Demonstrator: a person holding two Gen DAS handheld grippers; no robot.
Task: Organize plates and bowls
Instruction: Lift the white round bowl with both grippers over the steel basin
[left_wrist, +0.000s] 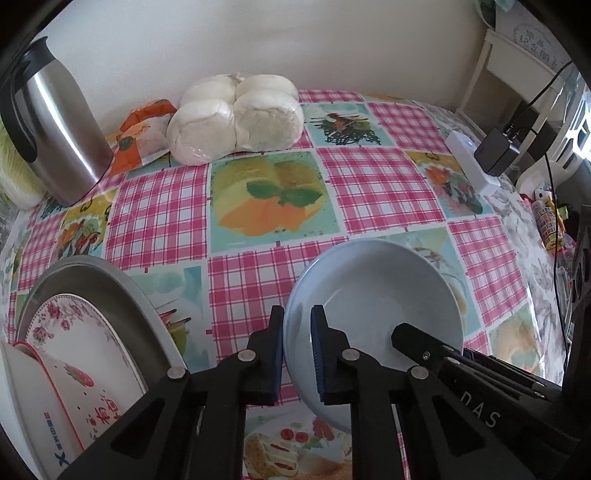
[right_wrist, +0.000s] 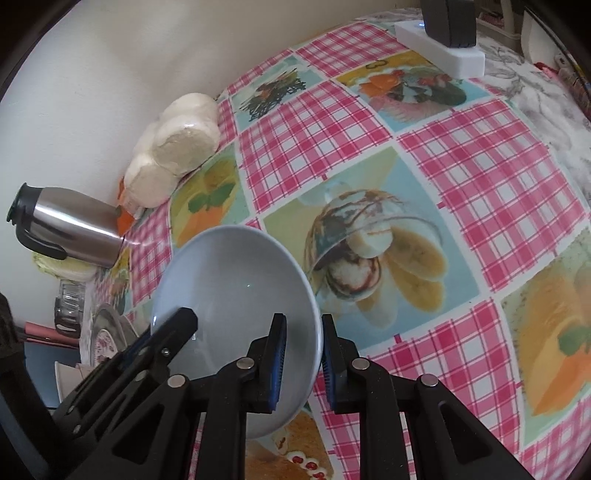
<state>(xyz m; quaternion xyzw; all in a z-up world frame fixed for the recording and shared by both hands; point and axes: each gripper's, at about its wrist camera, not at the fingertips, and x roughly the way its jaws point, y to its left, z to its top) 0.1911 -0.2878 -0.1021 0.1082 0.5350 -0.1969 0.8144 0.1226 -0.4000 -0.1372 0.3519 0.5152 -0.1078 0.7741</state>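
Observation:
A pale blue plate (left_wrist: 376, 302) is held tilted above the checked tablecloth. My left gripper (left_wrist: 297, 339) is shut on its left rim, one pad on each face. My right gripper (right_wrist: 304, 350) is shut on the same blue plate (right_wrist: 229, 295) at its right rim; its fingers (left_wrist: 424, 347) show in the left wrist view. At the lower left a steel basin (left_wrist: 110, 284) holds a floral plate (left_wrist: 74, 332) and a white bowl with red print (left_wrist: 55, 398).
A steel thermos jug (left_wrist: 55, 125) stands at the back left. Bagged white buns (left_wrist: 236, 114) and an orange packet (left_wrist: 144, 133) lie by the wall. A white power strip with a black adapter (left_wrist: 476, 162) lies at the right edge.

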